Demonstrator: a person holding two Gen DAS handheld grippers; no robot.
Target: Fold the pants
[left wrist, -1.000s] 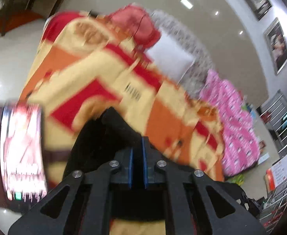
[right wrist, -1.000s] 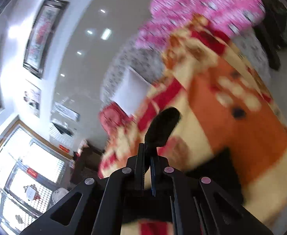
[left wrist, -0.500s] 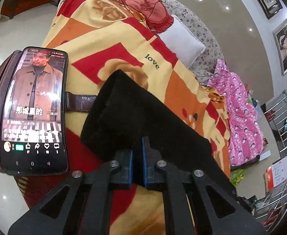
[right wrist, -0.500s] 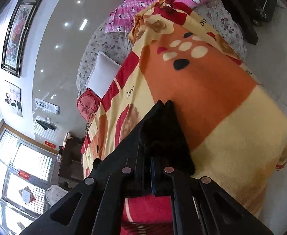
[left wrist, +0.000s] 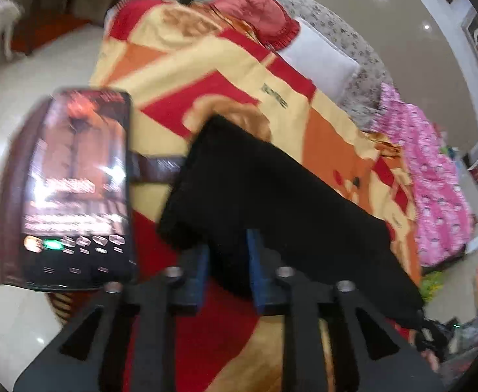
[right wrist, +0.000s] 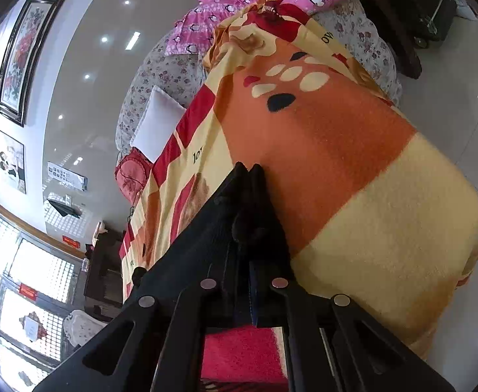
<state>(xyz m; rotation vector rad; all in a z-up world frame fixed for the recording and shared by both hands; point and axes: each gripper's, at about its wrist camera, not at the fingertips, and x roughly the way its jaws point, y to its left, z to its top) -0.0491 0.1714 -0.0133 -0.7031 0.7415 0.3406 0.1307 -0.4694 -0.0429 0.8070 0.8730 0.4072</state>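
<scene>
The black pants (left wrist: 271, 202) lie folded on the blanket (left wrist: 330, 137), soft, light and limp, best taken at an edge or corner; the left gripper (left wrist: 227, 269) is opening with cloth between, the right gripper (right wrist: 244, 281) pinches an edge

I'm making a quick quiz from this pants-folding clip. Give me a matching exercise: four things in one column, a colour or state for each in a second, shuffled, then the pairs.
Things:
1. pants
2. phone
3. pillow
4. right tongs

Descriptions:
A. white, near the head of the bed
B. screen lit
C. shut on black cloth
D. black, lying on the blanket

Pairs: 1-D, 2-B, 3-A, 4-C
</scene>
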